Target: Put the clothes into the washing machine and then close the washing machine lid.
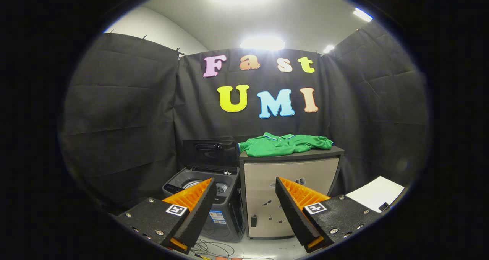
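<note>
Fingers [244,199] apart, empty | shirt [284,143] on cabinet [290,176] | washer [208,183] open

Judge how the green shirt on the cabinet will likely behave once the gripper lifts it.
The green shirt lies spread and creased on the cabinet, so it probably droops and trails when lifted. It looks light. The gripper is open, well short of it.

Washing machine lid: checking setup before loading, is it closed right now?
No, the washing machine lid stands raised above the open drum, beyond the open, empty hand-held gripper.
</note>
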A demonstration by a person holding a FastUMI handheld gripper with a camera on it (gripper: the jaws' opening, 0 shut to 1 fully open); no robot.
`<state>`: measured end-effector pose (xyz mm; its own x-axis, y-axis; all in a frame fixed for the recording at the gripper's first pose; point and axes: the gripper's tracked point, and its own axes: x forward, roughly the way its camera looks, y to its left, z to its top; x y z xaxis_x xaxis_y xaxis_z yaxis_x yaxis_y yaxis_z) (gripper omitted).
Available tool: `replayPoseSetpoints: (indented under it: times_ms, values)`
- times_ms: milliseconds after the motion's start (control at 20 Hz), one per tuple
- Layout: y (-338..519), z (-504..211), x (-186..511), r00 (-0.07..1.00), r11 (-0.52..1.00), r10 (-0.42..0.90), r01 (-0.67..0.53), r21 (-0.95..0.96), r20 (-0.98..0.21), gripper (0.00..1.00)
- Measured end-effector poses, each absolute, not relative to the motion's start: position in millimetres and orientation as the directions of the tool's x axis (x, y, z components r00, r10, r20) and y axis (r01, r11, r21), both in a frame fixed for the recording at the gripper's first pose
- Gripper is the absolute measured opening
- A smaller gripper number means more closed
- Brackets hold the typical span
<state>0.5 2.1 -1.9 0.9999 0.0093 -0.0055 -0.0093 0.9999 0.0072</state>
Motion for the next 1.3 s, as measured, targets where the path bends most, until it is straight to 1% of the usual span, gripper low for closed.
replayPoseSetpoints:
  times_ms: [900,1300]
  values:
    - [1.8,-4.5,4.1,1.0,1.0,0.008,-0.008,0.014,-0.012,0.96]
    - [-7.9,-8.5,11.3,0.999,1.0,-0.018,0.019,0.023,-0.027,0.96]
